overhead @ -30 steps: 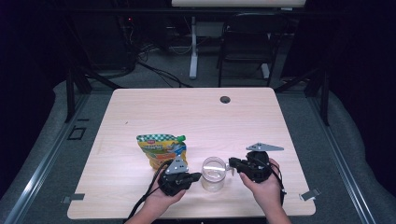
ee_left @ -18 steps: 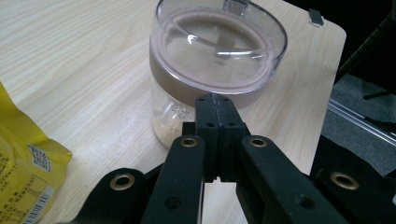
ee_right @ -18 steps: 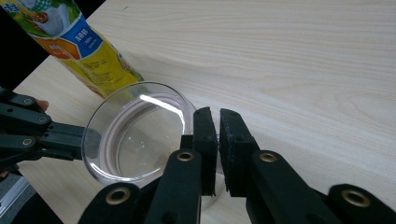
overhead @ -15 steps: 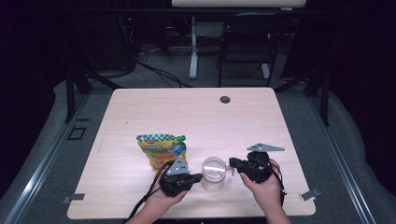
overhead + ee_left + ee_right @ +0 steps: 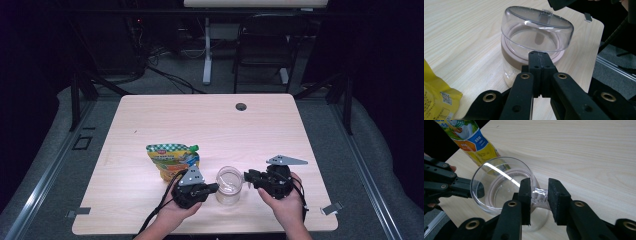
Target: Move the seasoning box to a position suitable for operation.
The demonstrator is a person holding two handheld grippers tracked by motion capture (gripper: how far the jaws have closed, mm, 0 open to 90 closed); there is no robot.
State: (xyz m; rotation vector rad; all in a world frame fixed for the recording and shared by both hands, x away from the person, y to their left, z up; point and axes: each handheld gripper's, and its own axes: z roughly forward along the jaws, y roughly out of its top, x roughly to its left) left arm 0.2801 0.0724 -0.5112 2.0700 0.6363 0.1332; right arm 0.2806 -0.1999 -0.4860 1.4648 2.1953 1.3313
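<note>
A clear jar (image 5: 229, 186) stands near the table's (image 5: 210, 125) front edge, its clear lid (image 5: 537, 27) tilted on the pink rim. The left gripper (image 5: 214, 187), jaws shut, touches the jar's side. The right gripper's (image 5: 247, 176) jaws have just been opening and straddle the lid's tab (image 5: 539, 195), beside a yellow pouch (image 5: 172, 160).

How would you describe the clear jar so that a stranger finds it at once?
Look at the near edge of the wooden table, between the two hand-held grippers. There stands the clear jar with a pinkish ring under its transparent domed lid. Unlike the colourful yellow pouch behind it, it is see-through.
</note>
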